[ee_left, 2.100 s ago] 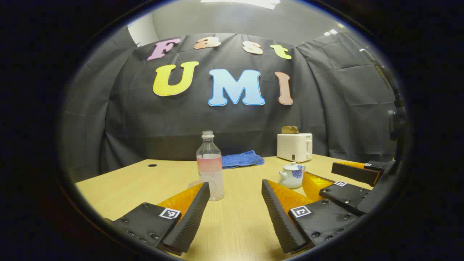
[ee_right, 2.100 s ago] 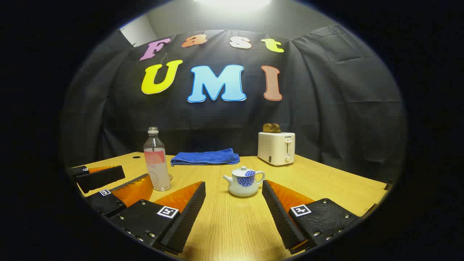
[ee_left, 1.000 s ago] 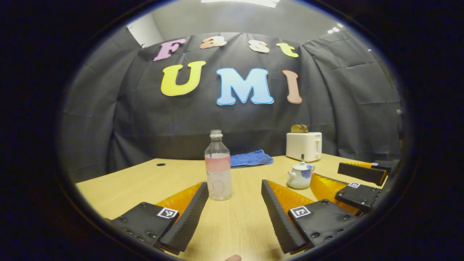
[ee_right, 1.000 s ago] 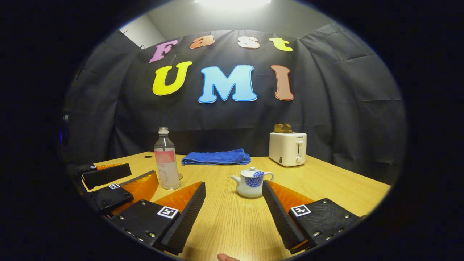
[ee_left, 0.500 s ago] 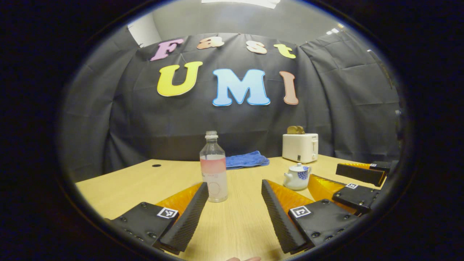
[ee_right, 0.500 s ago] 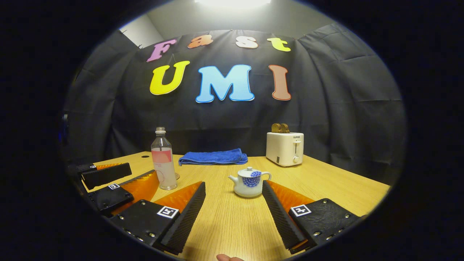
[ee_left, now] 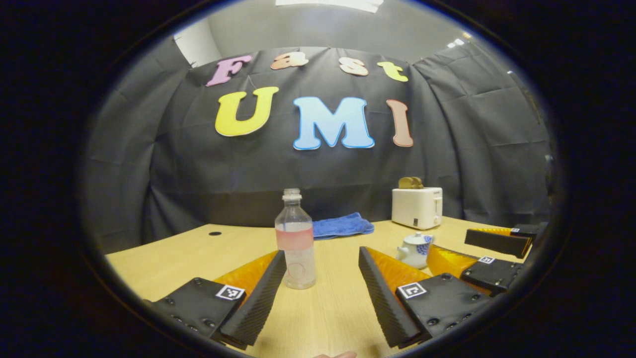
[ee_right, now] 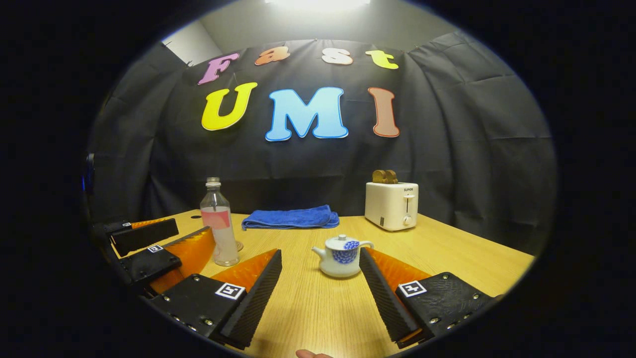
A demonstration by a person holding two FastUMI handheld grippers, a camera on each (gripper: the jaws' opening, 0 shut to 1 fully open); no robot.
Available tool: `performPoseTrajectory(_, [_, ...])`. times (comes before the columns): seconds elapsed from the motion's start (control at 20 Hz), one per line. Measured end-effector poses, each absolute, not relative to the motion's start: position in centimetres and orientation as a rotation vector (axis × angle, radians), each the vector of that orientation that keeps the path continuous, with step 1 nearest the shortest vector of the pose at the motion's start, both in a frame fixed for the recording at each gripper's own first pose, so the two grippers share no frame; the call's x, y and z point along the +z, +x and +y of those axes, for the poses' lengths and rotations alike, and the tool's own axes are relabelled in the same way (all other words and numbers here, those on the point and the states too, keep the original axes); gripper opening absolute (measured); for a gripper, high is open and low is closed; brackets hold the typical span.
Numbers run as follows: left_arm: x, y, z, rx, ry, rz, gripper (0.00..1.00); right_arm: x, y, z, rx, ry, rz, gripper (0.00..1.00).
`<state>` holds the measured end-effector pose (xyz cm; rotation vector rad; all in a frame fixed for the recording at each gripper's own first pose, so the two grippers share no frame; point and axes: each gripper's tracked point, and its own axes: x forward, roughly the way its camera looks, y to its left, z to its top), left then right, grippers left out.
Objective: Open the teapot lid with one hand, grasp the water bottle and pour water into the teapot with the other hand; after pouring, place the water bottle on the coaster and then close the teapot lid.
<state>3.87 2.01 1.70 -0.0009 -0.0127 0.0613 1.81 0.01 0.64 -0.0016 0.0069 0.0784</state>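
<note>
Both hand-held grippers are held with jaws spread wide and empty: the left hand-held gripper (ee_left: 322, 293) is aimed at the water bottle (ee_left: 296, 239), the right hand-held gripper (ee_right: 320, 293) at the teapot (ee_right: 341, 255), whose lid (ee_right: 339, 241) is seated on it. Being tall, uncapped and light, the bottle could be tipped by a finger brushed against its side, and water spilled over the desk (ee_right: 447, 248). A blue towel (ee_right: 289, 218) and a toaster (ee_right: 392, 205) are set well behind; neither approach is blocked
</note>
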Motion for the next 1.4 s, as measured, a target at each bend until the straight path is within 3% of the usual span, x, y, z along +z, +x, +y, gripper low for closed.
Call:
performPoseTrajectory(0.75, [2.7, 8.9, 4.9, 0.082, -0.012, 0.01, 1.0, 0.3, 14.0, -2.1, 0.022, -0.022, 0.107, 0.94])
performPoseTrajectory(0.95, [2.7, 9.2, 5.1, 0.075, -0.014, 0.012, 1.0, -0.6, 15.1, -2.6, 0.0, -0.027, 0.146, 0.75])
performPoseTrajectory(1.0, [2.7, 9.2, 5.2, 0.076, -0.015, 0.014, 1.0, -0.4, 15.0, -2.2, 0.02, -0.01, 0.146, 0.56])
performPoseTrajectory(1.1, [2.7, 9.1, 5.4, 0.077, -0.021, 0.015, 1.0, -0.4, 15.2, -2.0, 0.016, -0.019, 0.149, 0.48])
performPoseTrajectory(1.2, [2.8, 9.0, 5.6, 0.077, -0.025, 0.015, 1.0, 0.1, 14.6, -2.3, 0.004, -0.042, 0.138, 0.48])
performPoseTrajectory(1.3, [2.8, 9.1, 5.8, 0.083, -0.019, 0.014, 1.0, -0.2, 15.2, -2.3, 0.017, -0.021, 0.137, 0.17])
performPoseTrajectory(1.4, [2.8, 9.2, 5.8, 0.082, -0.02, 0.015, 1.0, -0.4, 15.7, -2.4, 0.019, -0.029, 0.132, 0.18])
